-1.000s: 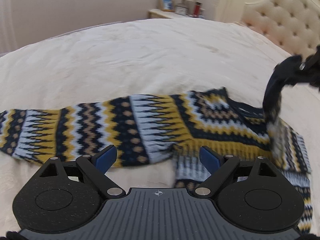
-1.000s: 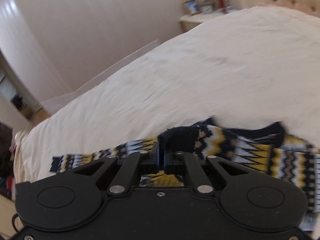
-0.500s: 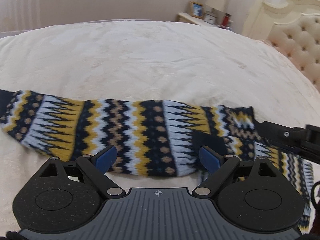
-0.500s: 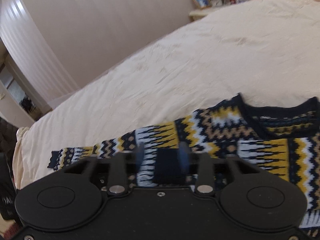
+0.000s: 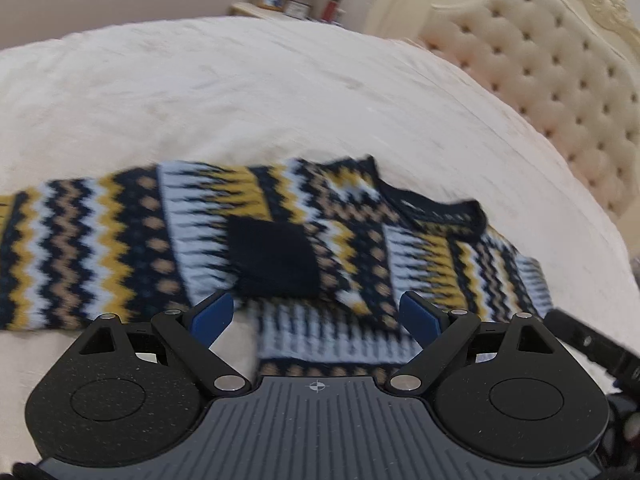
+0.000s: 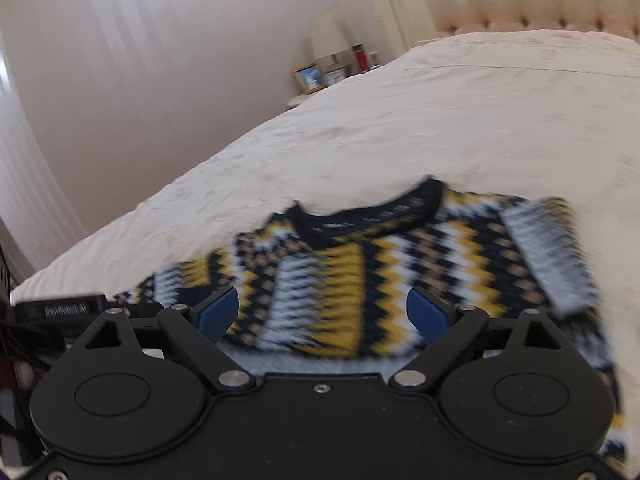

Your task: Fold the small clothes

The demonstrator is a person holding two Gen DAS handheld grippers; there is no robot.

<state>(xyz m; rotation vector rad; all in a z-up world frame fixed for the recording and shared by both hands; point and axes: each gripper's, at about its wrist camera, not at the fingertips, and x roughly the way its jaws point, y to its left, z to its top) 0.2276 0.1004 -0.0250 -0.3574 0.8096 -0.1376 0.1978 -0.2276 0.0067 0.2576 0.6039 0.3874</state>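
A small knitted sweater (image 5: 360, 240) in navy, yellow, white and tan zigzags lies flat on the cream bed. One sleeve is folded across the chest, its dark navy cuff (image 5: 272, 258) lying on the body. The other sleeve (image 5: 72, 248) stretches out to the left. My left gripper (image 5: 316, 316) is open and empty, just above the sweater's near edge. In the right wrist view the sweater (image 6: 380, 264) shows its navy collar (image 6: 368, 216), and my right gripper (image 6: 322, 314) is open and empty over the folded sleeve.
The cream bedspread (image 5: 260, 92) extends beyond the sweater. A tufted headboard (image 5: 560, 64) stands at the right. A nightstand with a photo frame (image 6: 310, 77) and a lamp (image 6: 330, 40) stands by the wall. Part of the other gripper (image 5: 588, 344) shows at lower right.
My right gripper carried the sleeve cuff across the sweater, opened and let it go on the chest, then drew back. The left gripper stayed open and swung its view to the right.
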